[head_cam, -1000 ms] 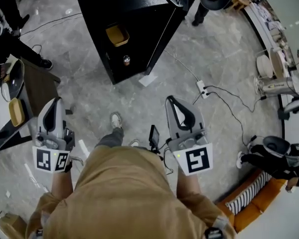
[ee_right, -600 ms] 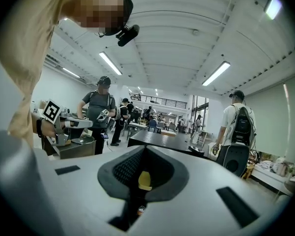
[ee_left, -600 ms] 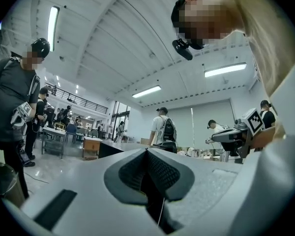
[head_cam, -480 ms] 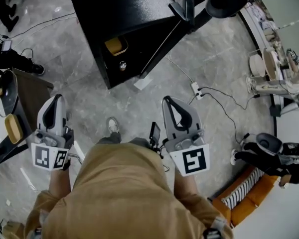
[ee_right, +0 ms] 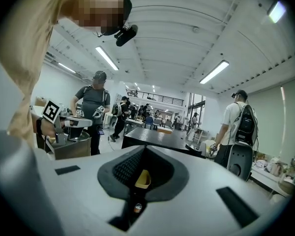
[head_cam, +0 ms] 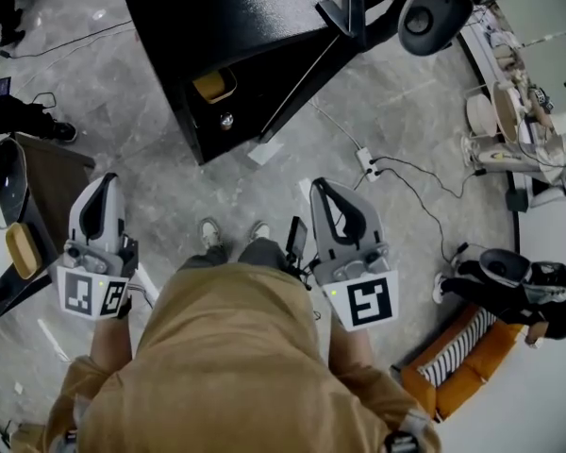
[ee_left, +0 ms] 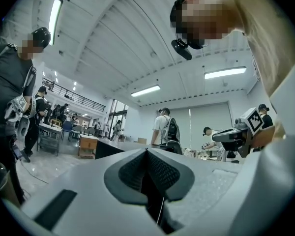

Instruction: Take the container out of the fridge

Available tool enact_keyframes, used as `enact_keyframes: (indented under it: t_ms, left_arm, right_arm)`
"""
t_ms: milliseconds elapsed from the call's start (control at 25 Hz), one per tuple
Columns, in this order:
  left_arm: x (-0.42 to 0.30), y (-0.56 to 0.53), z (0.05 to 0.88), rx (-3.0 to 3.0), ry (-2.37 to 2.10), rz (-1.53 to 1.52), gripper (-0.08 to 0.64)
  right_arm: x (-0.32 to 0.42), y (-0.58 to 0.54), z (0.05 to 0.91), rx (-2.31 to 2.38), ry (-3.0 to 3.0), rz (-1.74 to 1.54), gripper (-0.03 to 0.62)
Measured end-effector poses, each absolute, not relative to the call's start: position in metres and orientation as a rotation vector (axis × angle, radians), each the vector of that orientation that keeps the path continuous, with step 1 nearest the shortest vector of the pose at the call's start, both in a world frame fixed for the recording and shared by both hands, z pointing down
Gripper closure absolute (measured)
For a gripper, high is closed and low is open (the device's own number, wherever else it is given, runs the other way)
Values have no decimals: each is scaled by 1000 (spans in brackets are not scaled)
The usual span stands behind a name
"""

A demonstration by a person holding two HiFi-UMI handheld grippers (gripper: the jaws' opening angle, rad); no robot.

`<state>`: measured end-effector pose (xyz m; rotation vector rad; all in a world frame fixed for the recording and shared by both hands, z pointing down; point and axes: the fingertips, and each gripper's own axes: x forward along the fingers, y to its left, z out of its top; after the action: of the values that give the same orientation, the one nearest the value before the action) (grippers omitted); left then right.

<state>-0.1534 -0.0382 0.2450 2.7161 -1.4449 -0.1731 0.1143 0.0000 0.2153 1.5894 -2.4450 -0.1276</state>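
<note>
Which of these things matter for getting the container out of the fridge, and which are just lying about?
For the job:
- fridge, door open
- yellow container inside it
- left gripper and right gripper, both shut and empty

Lying about:
- small can in the fridge
- power strip
- paper on the floor
- pan
- sofa

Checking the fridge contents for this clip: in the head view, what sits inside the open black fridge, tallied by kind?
yellow container: 1
small can or jar: 1
Total inside the fridge: 2
</note>
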Motion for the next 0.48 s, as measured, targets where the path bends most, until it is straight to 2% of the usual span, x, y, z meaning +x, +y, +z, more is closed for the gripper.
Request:
enact_keyframes:
  t_ms: [480]
  left_arm:
    - [-142, -47, 241, 2649, -1590, -171, 558]
  right_arm:
    - [129, -42, 212, 1472, -2528, -165, 589]
